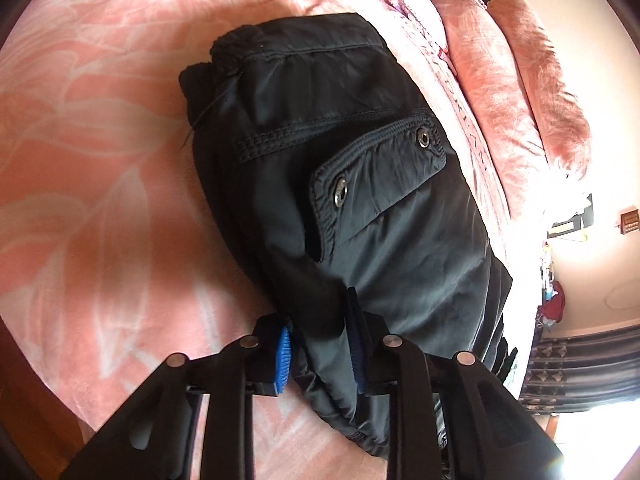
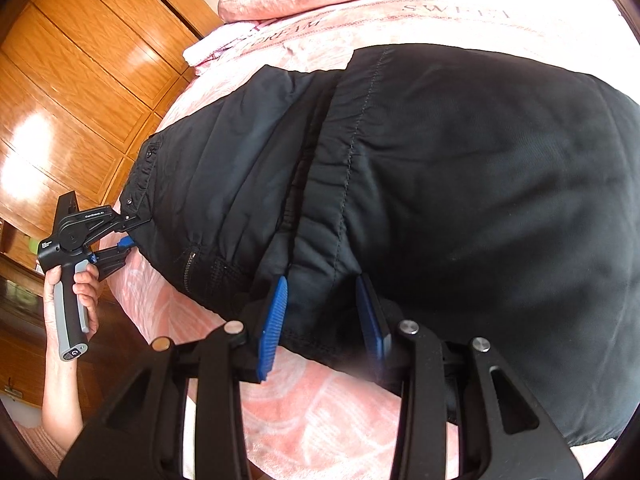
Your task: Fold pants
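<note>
Both grippers pinch the near edge of the black cargo pants [image 1: 340, 184], which fill the frame centre on the pink blanket [image 1: 100, 160]: left gripper [image 1: 320, 350], right gripper [image 2: 324, 320]. Judged step: final fold; next, lift together evenly.

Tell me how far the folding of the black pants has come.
Done: the pants already lie doubled into a compact bundle on the pink bed. In hand: the left hand-held gripper and the right hand-held gripper each pinch the near edge. Left: probably one more fold, or just release and smooth.
</note>
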Motion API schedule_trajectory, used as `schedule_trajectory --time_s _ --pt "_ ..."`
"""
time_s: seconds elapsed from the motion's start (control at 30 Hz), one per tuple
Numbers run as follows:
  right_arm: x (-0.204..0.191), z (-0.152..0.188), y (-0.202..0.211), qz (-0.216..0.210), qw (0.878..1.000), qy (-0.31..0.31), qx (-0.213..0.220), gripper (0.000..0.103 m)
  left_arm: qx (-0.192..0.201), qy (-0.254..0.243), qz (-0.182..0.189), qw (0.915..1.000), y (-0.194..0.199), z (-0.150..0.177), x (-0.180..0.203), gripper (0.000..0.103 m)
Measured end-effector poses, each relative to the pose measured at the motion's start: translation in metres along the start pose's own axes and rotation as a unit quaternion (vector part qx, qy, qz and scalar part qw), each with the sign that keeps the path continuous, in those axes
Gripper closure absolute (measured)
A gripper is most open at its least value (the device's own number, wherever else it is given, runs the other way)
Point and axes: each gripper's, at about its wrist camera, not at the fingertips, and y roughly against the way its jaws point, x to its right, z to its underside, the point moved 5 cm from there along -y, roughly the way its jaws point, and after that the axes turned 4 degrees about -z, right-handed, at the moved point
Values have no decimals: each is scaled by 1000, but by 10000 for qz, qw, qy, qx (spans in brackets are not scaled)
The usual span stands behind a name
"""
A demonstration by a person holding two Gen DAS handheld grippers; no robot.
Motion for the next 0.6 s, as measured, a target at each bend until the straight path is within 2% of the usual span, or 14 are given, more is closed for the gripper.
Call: schedule_trajectory --time_s 0.1,0.17,0.2,0.27,0.37,0.6 --pt "1 -1 -2 -2 10000 -14 -6 67 -72 -47 -33 10000 -6 -1 -2 75" --pt "1 -2 -2 -1 10000 -11 -5 67 -178 175 145 9996 -13 -3 -8 75" --pt "1 -2 -2 -6 10000 -17 -2 67 -227 283 237 9991 -15 -3 -9 76" --pt "1 -2 -2 -18 10000 -26 -3 67 -271 424 394 9980 -14 -4 -10 86" --pt "1 -2 -2 -38 10000 -40 -13 67 -207 634 581 9961 -7 -4 -9 92" --pt "3 -2 -2 -77 10000 -55 -4 67 126 683 722 9950 11 -4 10 94"
